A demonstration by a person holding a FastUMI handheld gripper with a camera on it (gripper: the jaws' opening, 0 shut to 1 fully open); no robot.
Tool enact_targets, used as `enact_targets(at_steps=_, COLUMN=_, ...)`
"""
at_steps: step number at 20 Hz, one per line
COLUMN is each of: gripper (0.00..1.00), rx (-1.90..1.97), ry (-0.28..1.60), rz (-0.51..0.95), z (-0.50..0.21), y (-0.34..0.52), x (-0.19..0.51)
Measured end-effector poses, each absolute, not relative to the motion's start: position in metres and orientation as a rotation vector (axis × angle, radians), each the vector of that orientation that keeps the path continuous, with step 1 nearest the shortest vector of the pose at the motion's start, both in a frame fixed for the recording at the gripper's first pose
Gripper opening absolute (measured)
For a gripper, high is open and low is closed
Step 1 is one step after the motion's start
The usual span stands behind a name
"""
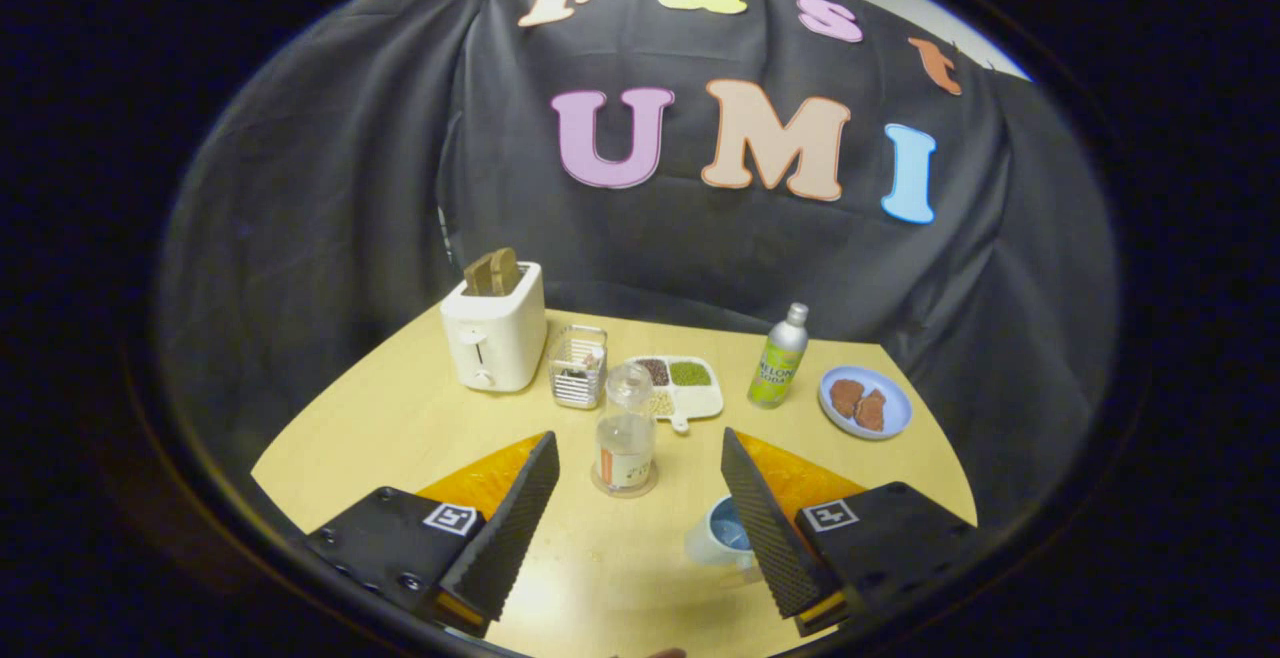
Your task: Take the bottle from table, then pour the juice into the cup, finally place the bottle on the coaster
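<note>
A clear bottle (626,430) with a pale liquid in its lower part stands upright on a round coaster (625,485), just ahead of my fingers and centred between them. My gripper (640,458) is open, with nothing between its fingers; both fingertips sit level with the bottle's base but well apart from it. A pale cup (717,534) with a blue inside stands by the right finger (765,523), partly hidden behind it.
Beyond the bottle on the yellow table (400,418) stand a white toaster (495,336) holding toast, a small wire basket (578,366), a divided dish of beans (680,386), a green soda bottle (778,358) and a blue plate (866,402) with brown food.
</note>
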State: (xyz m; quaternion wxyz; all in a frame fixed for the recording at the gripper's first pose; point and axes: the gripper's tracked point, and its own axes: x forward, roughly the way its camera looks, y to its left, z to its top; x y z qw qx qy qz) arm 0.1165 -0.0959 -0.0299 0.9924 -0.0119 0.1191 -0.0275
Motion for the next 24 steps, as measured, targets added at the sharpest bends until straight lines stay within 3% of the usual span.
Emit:
enact_targets(at_steps=8, gripper=1.00, rx=0.068, ry=0.138, rz=-0.059, z=0.016, y=-0.118, x=0.082)
enact_targets(at_steps=24, gripper=1.00, rx=0.116, ry=0.106, rz=-0.076, z=0.020, y=-0.152, x=0.062)
